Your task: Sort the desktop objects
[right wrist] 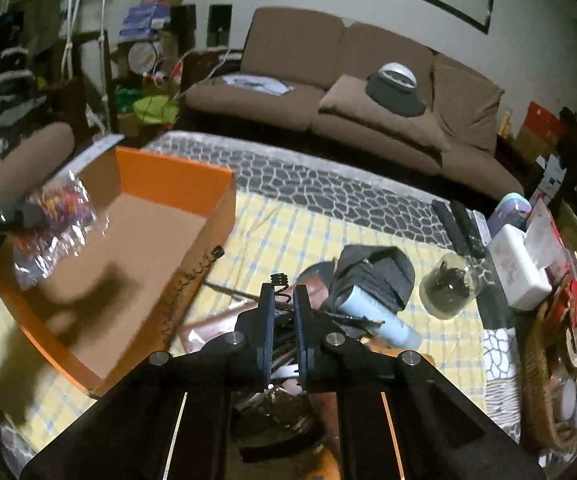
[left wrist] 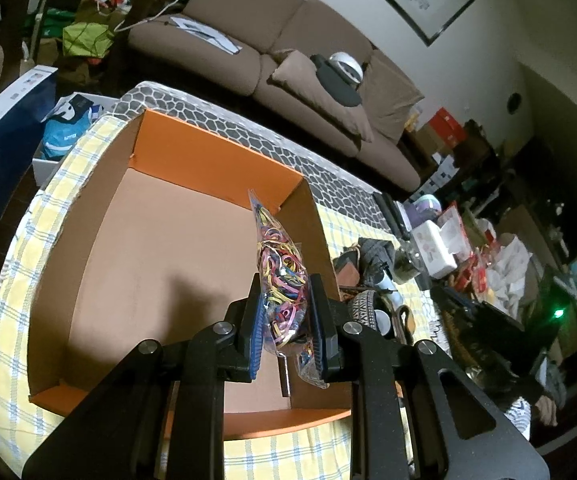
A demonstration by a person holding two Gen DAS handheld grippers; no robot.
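My left gripper (left wrist: 286, 286) is shut on a clear bag of coloured rubber bands (left wrist: 282, 268) and holds it above the inside of an open orange cardboard box (left wrist: 216, 160). The box interior is bare. In the right wrist view the box (right wrist: 176, 178) stands at the left, with the bag (right wrist: 58, 204) over its left side. My right gripper (right wrist: 283, 294) hovers over a pile of desktop objects: a black coiled spring (right wrist: 280, 279), a dark folded pouch (right wrist: 376, 272) and a pale blue tube (right wrist: 384, 320). Its jaws stand narrowly apart with nothing clamped.
The box sits on a yellow checked cloth (right wrist: 300, 232). A glass jar (right wrist: 446, 284), a white box (right wrist: 518, 268), remotes (right wrist: 458, 228) and a wicker basket (right wrist: 544, 380) crowd the right. A brown sofa (right wrist: 368, 92) stands behind the table.
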